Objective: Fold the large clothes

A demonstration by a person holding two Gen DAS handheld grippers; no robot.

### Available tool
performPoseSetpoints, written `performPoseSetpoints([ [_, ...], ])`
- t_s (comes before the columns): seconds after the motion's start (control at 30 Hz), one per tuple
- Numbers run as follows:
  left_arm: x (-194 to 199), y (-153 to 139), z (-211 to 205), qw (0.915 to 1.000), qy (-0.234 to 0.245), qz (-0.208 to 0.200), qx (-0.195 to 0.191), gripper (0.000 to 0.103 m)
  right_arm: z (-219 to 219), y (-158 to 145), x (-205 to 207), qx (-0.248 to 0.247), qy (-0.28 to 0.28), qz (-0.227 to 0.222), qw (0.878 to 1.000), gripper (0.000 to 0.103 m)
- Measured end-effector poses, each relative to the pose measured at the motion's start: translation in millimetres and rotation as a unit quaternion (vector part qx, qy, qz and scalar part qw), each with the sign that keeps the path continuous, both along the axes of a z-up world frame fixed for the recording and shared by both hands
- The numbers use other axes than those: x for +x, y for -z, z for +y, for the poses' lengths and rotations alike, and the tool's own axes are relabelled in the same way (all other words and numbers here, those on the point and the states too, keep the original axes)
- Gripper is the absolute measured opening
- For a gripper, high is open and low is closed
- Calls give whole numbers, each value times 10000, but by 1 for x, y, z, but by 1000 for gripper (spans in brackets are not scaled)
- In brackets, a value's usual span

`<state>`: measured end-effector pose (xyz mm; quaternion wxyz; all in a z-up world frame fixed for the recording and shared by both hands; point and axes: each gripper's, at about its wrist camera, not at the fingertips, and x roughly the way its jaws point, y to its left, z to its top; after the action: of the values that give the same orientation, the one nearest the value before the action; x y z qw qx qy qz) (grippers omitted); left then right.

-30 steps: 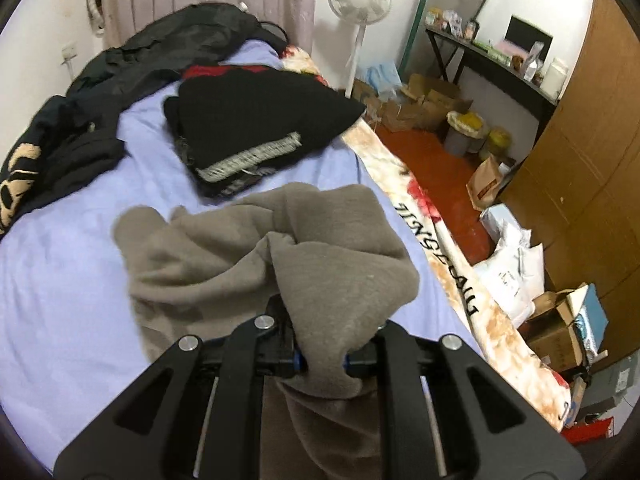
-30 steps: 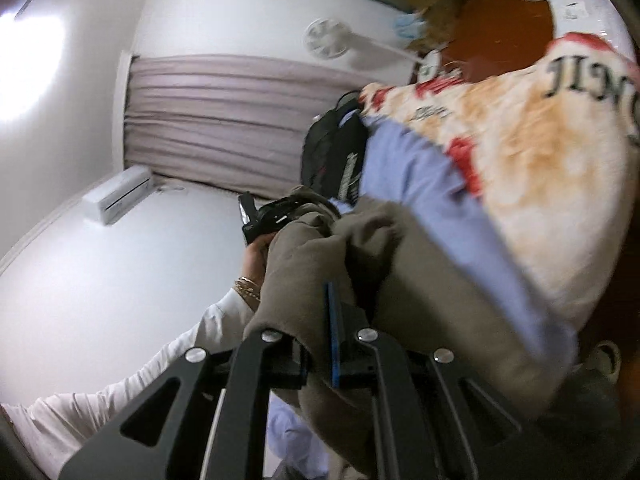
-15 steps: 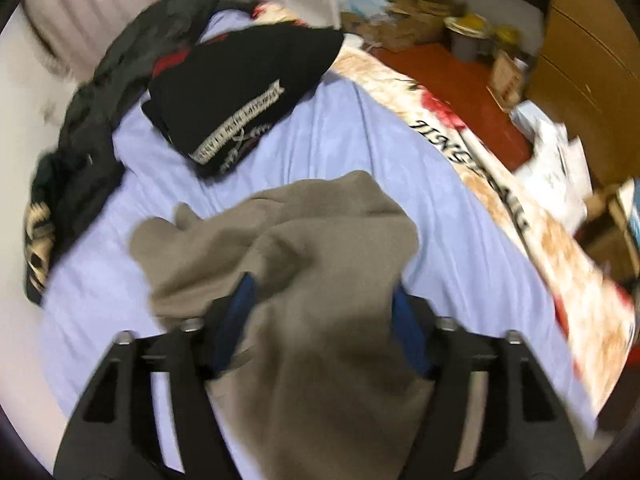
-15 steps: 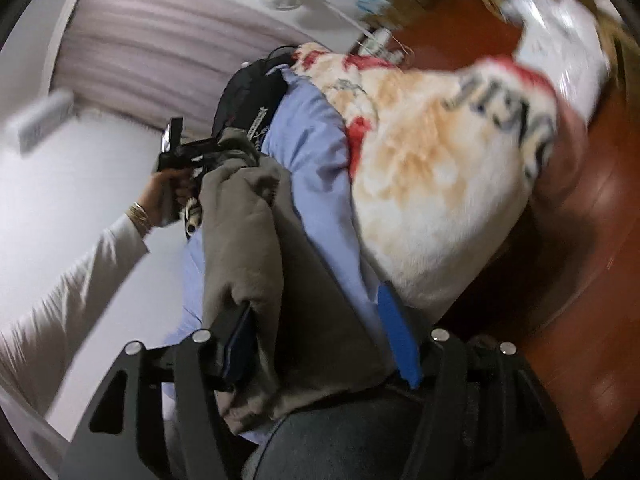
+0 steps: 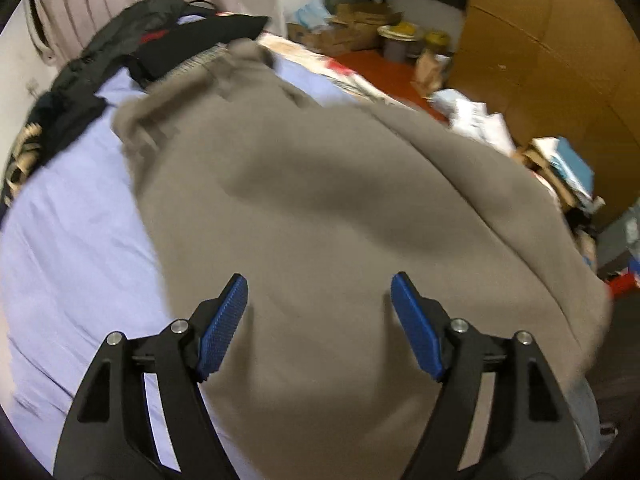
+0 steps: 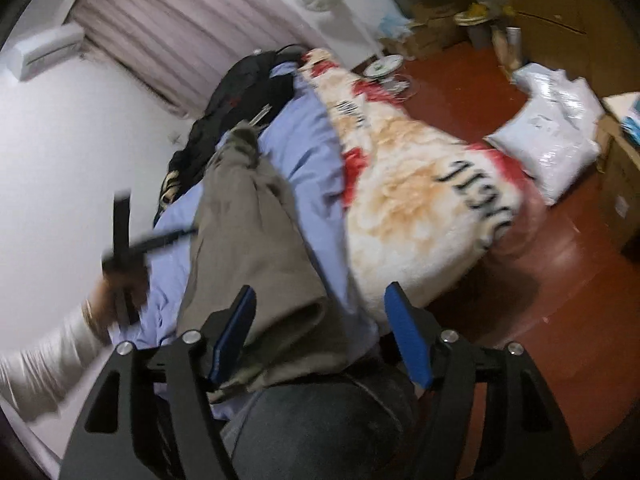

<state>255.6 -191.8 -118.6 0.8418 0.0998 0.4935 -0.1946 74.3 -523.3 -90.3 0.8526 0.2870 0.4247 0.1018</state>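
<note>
Left wrist view: the left gripper (image 5: 319,294) hovers spread wide, pinching nothing, over the garment (image 5: 320,208), which lies stretched along the bed (image 5: 72,248). The garment's right edge reaches the bed's right side, so a careless tug could, I reckon, send it sliding to the floor. Black clothes (image 5: 160,48) are heaped at the bed's far end, touching the garment's top and crowding any fold that way.

Right wrist view: the right gripper (image 6: 318,310) is spread too, its left pad (image 6: 234,330) just beside the garment's near end, not clamped. A blanket (image 6: 408,184) drapes over the bed's right side; a bag (image 6: 556,128) sits on the floor beyond it. A blind grab might snag sheet with cloth.
</note>
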Motion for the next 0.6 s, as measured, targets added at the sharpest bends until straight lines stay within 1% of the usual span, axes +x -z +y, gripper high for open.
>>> performPoseSetpoints([
  [0.03,-15,10,-7,9993,139,152,-307,73,-1,-5,-3,-22,79,-58,9999,67],
  [0.07,-25,17,-11,9984,166,251,-472,73,-4,-12,-11,9,181,-202,9996,67],
  [0.1,-41,24,-20,9991,11,91,-420,73,-1,-17,-16,76,185,-316,9993,67],
  [0.13,-50,26,-24,9993,-80,-109,-341,73,4,-19,-17,127,142,-418,9989,67],
  [0.17,-58,28,-28,9990,-174,-290,-277,73,12,-21,-17,117,84,-483,9987,67],
  [0.2,-62,30,-29,9987,-247,-339,-292,73,28,-21,-10,-18,-18,-475,9989,66],
  [0.23,-65,33,-29,9984,-296,-300,-368,72,38,-21,-3,-101,-103,-470,9988,59],
  [0.27,-67,38,-29,9987,-279,-189,-370,69,55,-19,11,-177,-262,-471,9984,56],
  [0.3,-70,43,-29,9993,-224,-124,-282,66,67,-18,23,-200,-339,-464,9981,54],
  [0.33,-74,46,-30,9997,-155,-124,-161,65,76,-17,33,-225,-389,-464,9979,54],
  [0.37,-82,51,-30,9998,-26,-184,47,63,86,-14,45,-296,-468,-461,9974,54],
  [0.4,-89,54,-31,9996,36,-228,151,63,99,-8,62,-461,-571,-404,9965,54],
  [0.43,-95,57,-29,9994,69,-267,196,63,110,0,76,-648,-675,-272,9952,52],
  [0.47,-101,60,-25,9995,79,-239,180,63,121,14,89,-878,-795,2,9930,50],
  [0.5,-102,63,-27,9996,90,-209,170,63,136,45,105,-1245,-1042,711,9842,44],
  [0.53,-107,67,-24,9996,123,-201,183,63,148,73,109,-1418,-1289,1204,9741,44],
  [0.57,-110,70,-23,9994,158,-214,228,63,151,89,108,-1461,-1332,1346,9710,44],
  [0.6,-116,74,-21,9990,230,-219,300,63,150,103,103,-1394,-1244,1412,9722,44],
])
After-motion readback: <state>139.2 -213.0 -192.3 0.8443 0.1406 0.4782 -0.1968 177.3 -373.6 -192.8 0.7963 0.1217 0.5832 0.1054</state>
